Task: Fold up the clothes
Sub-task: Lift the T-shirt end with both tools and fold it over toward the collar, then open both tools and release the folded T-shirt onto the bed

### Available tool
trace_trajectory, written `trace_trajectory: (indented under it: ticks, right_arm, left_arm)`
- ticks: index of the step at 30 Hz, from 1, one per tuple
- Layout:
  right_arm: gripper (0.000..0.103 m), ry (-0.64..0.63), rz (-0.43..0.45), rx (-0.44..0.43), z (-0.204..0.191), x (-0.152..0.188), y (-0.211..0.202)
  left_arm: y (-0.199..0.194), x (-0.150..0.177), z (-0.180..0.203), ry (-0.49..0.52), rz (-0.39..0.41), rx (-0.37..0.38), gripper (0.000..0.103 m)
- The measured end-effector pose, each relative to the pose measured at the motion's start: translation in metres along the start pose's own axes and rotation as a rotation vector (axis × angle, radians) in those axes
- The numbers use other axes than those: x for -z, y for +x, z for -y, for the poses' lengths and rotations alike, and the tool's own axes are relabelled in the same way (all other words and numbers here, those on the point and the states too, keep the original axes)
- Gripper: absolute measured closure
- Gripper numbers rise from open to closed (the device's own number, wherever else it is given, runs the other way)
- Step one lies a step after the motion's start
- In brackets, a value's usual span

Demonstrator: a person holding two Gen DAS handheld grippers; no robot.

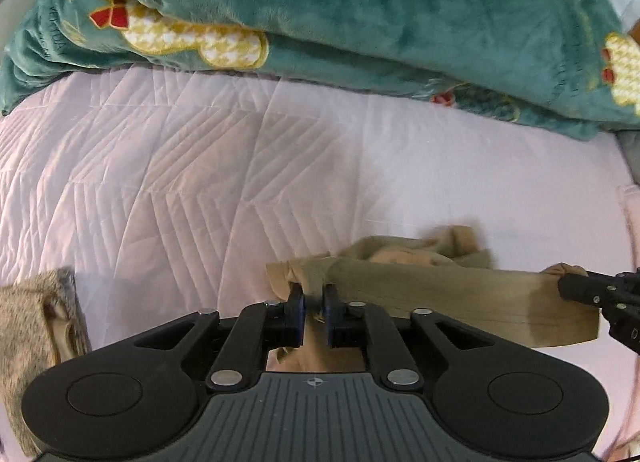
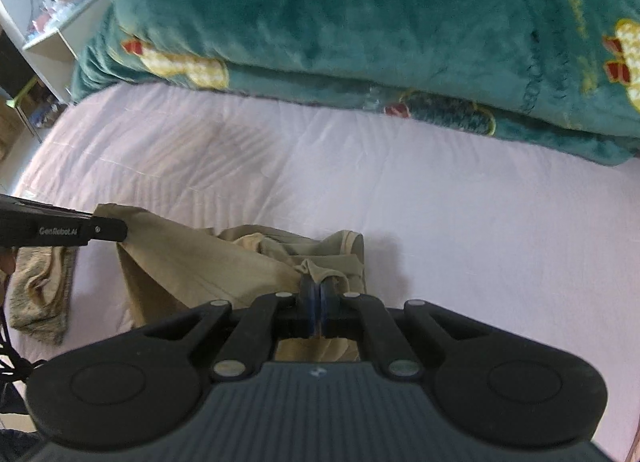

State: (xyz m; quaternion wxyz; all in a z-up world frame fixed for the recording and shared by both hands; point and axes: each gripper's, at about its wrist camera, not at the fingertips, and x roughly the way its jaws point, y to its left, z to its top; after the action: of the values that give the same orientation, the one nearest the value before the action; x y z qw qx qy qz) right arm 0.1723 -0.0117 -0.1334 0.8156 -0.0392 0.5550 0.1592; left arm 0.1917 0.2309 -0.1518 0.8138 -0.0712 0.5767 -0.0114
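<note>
A tan garment [image 1: 460, 294] is held stretched between my two grippers just above the pale pink quilted bed [image 1: 180, 181]. My left gripper [image 1: 313, 294] is shut on its left corner. My right gripper [image 2: 319, 286] is shut on its right corner, and the cloth [image 2: 192, 262] runs left from it to the other gripper's black fingers [image 2: 80, 229]. In the left wrist view the right gripper [image 1: 576, 286] enters from the right edge, pinching the far corner. The middle of the garment is bunched.
A thick teal plush blanket [image 1: 360, 9] with gold and red patterns lies folded along the far side of the bed. A grey-brown fuzzy garment [image 1: 36, 334] lies at the left, also in the right wrist view [image 2: 40, 294]. A white shelf [image 2: 48, 29] stands beyond the bed's left corner.
</note>
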Motion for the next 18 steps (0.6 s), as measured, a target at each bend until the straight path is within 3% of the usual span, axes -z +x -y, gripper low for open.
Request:
trace_trajectory:
  ticks: [5,11,18]
  right_arm:
    - [0.095,0.004,-0.031,0.021,0.008,-0.008,0.034]
    - [0.09,0.032,-0.009,0.002,0.02,-0.014,0.029]
    - [0.066,0.005,0.03,-0.021,0.03,0.005,-0.016]
  left_arm:
    - [0.023,-0.007,-0.007,0.008,0.01,-0.042,0.056]
    - [0.018,-0.007,-0.022,-0.052,0.021,-0.051,0.054]
    - [-0.027,0.033,-0.019,-0.04,0.023,-0.035,0.053]
